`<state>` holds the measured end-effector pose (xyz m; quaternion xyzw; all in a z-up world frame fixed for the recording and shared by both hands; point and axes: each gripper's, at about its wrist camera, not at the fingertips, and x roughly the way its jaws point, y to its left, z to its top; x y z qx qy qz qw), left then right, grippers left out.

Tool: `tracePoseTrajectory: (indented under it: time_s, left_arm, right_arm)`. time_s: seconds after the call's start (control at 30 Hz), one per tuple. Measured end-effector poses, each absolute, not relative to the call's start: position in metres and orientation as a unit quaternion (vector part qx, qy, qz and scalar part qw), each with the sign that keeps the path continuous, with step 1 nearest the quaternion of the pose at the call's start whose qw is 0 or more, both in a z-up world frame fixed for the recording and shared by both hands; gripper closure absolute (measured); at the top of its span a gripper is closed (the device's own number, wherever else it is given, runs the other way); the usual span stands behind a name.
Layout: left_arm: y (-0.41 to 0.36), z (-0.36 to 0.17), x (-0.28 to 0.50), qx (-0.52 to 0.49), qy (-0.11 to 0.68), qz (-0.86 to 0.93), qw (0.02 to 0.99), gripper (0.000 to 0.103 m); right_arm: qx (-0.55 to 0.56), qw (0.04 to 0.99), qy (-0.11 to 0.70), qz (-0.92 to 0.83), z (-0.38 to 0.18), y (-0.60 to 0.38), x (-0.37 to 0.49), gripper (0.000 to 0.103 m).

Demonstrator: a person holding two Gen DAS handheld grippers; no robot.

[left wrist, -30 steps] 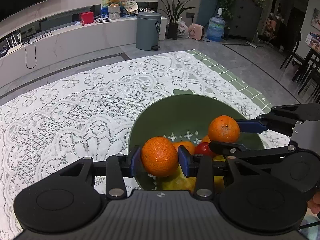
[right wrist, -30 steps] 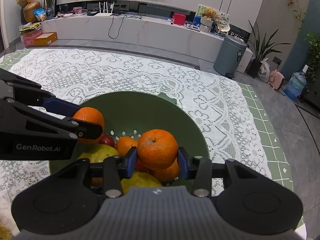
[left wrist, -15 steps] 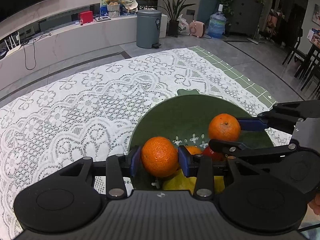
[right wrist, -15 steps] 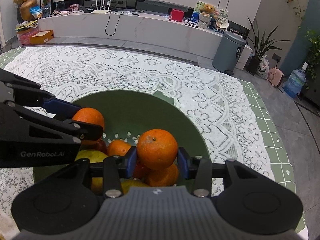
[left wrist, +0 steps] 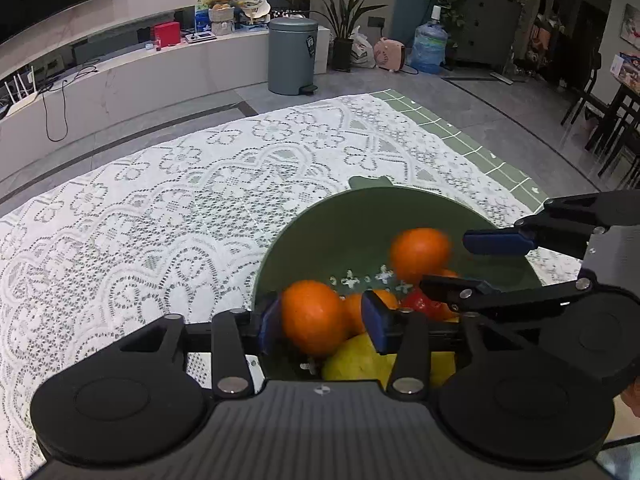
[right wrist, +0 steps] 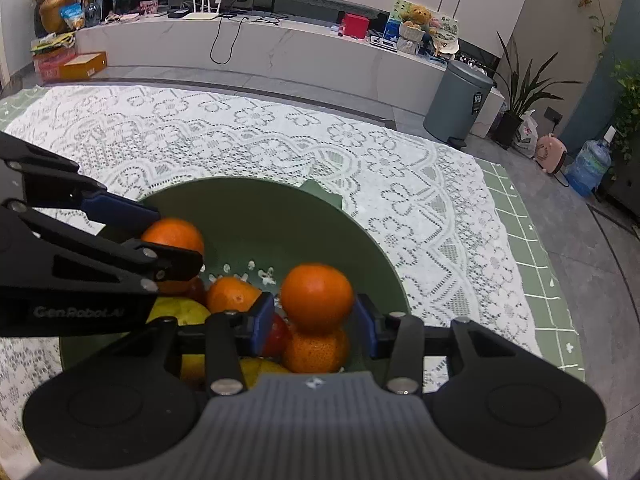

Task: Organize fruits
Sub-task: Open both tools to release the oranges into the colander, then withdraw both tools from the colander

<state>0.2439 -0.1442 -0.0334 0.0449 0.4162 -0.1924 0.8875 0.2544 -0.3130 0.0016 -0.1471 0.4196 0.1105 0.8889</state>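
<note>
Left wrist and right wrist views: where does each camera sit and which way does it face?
Left wrist: on the left gripper, looking forward over the green bowl of fruit; its own fingers show, with the right gripper at the right side.
Right wrist: on the right gripper, facing the same bowl; its own fingers show, with the left gripper at the left side.
Shared: bowl, lace tablecloth, grey bin, both grippers.

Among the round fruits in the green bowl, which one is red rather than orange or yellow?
The small red fruit, partly hidden beside the right gripper, below the orange between its fingers; the other fruits are orange or yellow.
</note>
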Motion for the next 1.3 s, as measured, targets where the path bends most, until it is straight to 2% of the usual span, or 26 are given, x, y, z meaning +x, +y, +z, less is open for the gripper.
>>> tracePoseTrajectory:
  time_s: [0.3, 0.57, 0.83, 1.3]
  left_arm:
    - [-0.144, -0.025, 0.236, 0.048, 0.413, -0.197, 0.888, 0.043]
    - [-0.137, -0.007, 0.22, 0.048, 0.402, -0.191, 0.894, 0.041]
    - [-0.125, 0.012, 0.189, 0.06, 0.38, -0.165, 0.908, 0.041]
    - [-0.068, 0.03, 0.131, 0.041, 0.363, -0.109, 0.925, 0.041]
  right_arm:
    - [-0.148, 0.889, 0.42, 0.109, 0.009, -0.315, 0.246, 0.059]
    - [-0.15, 0.898, 0.403, 0.097, 0.024, -0.314, 0.23, 0.036]
    - [-0.142, 0.91, 0.376, 0.104, 0.044, -0.304, 0.201, 0.028]
    - [-0.055, 0.922, 0.355, 0.147, 0.051, -0.261, 0.138, 0.023]
